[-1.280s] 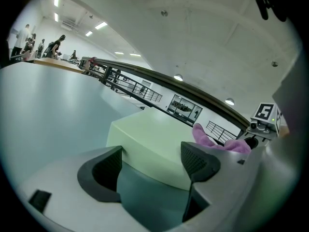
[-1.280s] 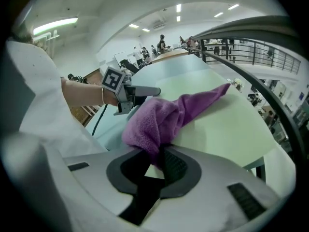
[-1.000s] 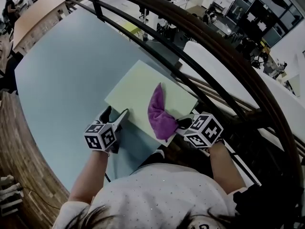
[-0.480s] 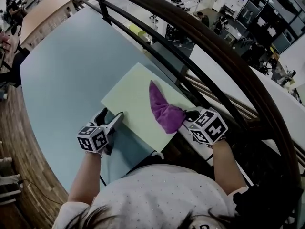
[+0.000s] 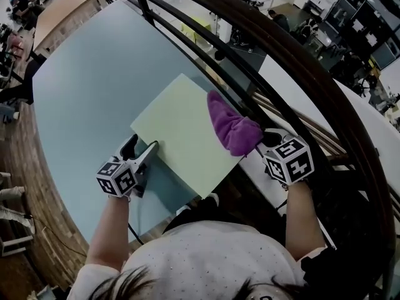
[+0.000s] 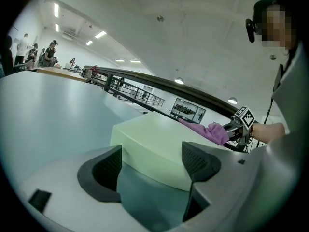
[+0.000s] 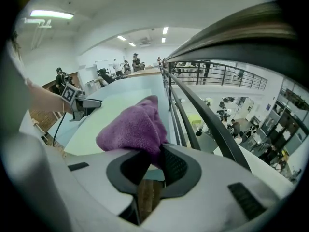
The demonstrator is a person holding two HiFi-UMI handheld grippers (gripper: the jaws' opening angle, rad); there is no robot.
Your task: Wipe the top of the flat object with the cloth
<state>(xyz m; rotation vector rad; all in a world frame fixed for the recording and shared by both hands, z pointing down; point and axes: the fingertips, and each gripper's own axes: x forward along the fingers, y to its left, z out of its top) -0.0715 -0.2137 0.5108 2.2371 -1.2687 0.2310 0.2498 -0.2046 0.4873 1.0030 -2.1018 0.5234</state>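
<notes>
Pale green board (image 5: pixel 178 133) flat on blue-grey table (image 5: pixel 81 86), far corner toward railing (image 5: pixel 262 42). Purple cloth (image 5: pixel 232 130) heaped on board's right edge, not spread. Right gripper (image 5: pixel 262 144): fingers clamped on bunched cloth end. Left gripper (image 5: pixel 142 154): fingers apart, either side of board's near-left edge; contact unclear. Judgement: cloth soft, limp, light, will drag and fold under sweep; grip at bunch adequate. Board looks thick, light, foam-like; likely to slide on smooth table, so brace at edge.
</notes>
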